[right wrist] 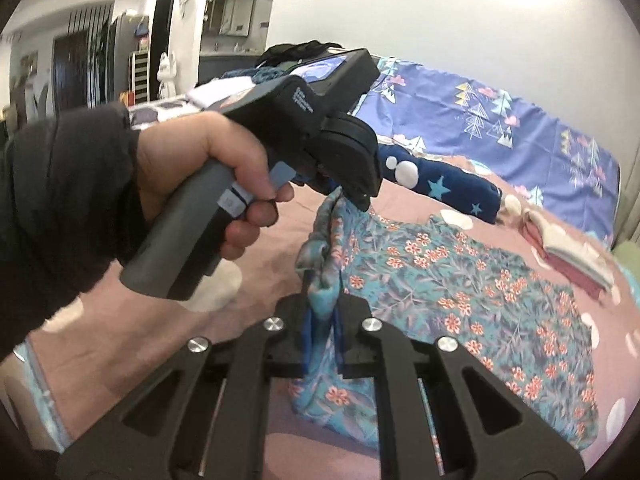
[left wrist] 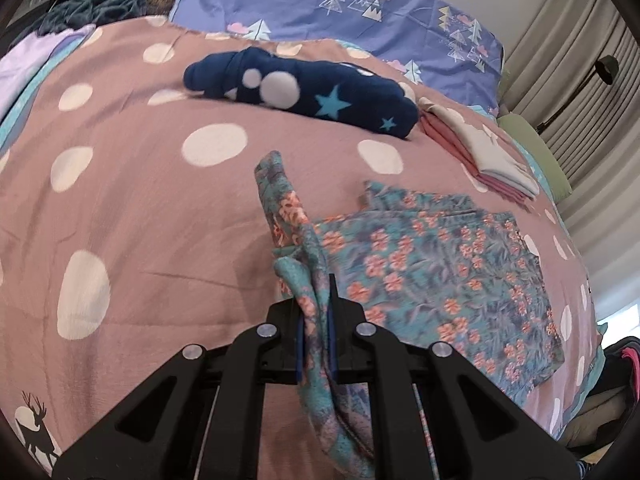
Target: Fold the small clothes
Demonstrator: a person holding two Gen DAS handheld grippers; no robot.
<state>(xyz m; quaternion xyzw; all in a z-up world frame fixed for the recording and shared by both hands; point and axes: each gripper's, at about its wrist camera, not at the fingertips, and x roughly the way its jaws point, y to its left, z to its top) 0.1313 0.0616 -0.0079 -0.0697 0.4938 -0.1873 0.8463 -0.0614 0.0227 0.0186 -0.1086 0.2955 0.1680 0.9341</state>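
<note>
A teal floral garment point(left wrist: 432, 276) lies partly spread on the pink dotted bedspread point(left wrist: 140, 200); it also shows in the right wrist view point(right wrist: 460, 292). My left gripper point(left wrist: 316, 320) is shut on the garment's left edge and lifts a bunched fold. My right gripper point(right wrist: 322, 320) is shut on the same edge closer to me. In the right wrist view the left gripper point(right wrist: 356, 196) is held by a hand just beyond, pinching the cloth.
A folded navy garment with stars point(left wrist: 312, 92) and a folded pink and grey stack point(left wrist: 488, 156) lie further back on the bed. A purple tree-print pillow point(left wrist: 360, 4) sits beyond them. Curtains point(left wrist: 580, 60) hang on the right.
</note>
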